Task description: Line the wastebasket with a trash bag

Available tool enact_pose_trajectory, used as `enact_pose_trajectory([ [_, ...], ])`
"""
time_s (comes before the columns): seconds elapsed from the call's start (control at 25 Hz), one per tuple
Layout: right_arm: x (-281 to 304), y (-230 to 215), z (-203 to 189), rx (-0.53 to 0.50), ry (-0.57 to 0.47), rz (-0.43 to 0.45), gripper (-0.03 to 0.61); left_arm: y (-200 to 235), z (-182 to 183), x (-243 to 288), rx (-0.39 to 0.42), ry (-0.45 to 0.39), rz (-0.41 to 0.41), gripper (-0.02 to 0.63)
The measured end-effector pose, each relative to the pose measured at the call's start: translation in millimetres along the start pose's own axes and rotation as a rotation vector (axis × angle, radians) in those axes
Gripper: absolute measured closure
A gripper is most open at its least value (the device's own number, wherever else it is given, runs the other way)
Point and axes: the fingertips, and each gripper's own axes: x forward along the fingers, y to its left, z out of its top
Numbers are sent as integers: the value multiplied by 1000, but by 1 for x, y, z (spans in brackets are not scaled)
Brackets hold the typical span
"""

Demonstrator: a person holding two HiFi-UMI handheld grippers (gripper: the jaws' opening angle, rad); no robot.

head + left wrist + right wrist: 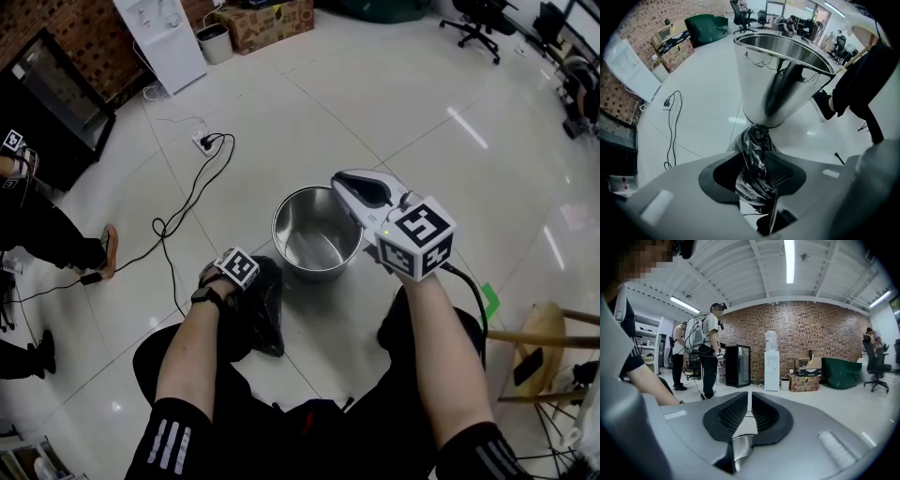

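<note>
The trash bag (265, 314), black and crumpled in a bunch, lies on the white tile floor (394, 103), just beside the wastebasket (309, 242) on its left in the head view, and close in front of the person's knees. The wastebasket is a round pail of shiny steel; it stands upright and its inside shows only bare metal.

The left gripper (242, 275) points straight down onto the bag. In the left gripper view the bag (758, 135) goes up as a twisted column between the two jaws of this gripper (757, 158). The jaws stand quite wide, and the pads seem to press on the bunch from both sides, so the plastic is pinched between them. Behind the bag, the steel wall of the wastebasket (783, 79) fills the middle of this view.

The right gripper (349, 184) is held about level over the right edge of the pail and does not touch it. In the right gripper view the jaws of this gripper (750, 398) are almost together, with only a thin slit and nothing inside it.

Farther away, a black cable (183, 211) runs over the floor to a power strip (204, 142). A white water dispenser (771, 366) stands at the brick wall (811, 329).
</note>
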Motion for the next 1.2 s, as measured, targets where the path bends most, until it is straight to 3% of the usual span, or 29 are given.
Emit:
enact_pose_trajectory([
  [0.2,2,0,1,7,-5,9,548,6,-10,-2,-34,-2,18,611],
  [0.32,1,-2,-2,8,0,7,547,4,-4,-18,-61,-43,1,611],
  [0.68,5,13,-10,17,17,64,543,-1,19,-108,8,-194,37,611],
  [0.88,13,37,-20,10,58,153,493,-13,37,-174,113,-284,126,612],
  [1.04,20,54,-30,-19,100,201,460,-28,61,-247,213,-407,228,612],
  [1.2,25,72,-36,-14,117,259,425,-38,71,-299,224,-500,302,612],
])
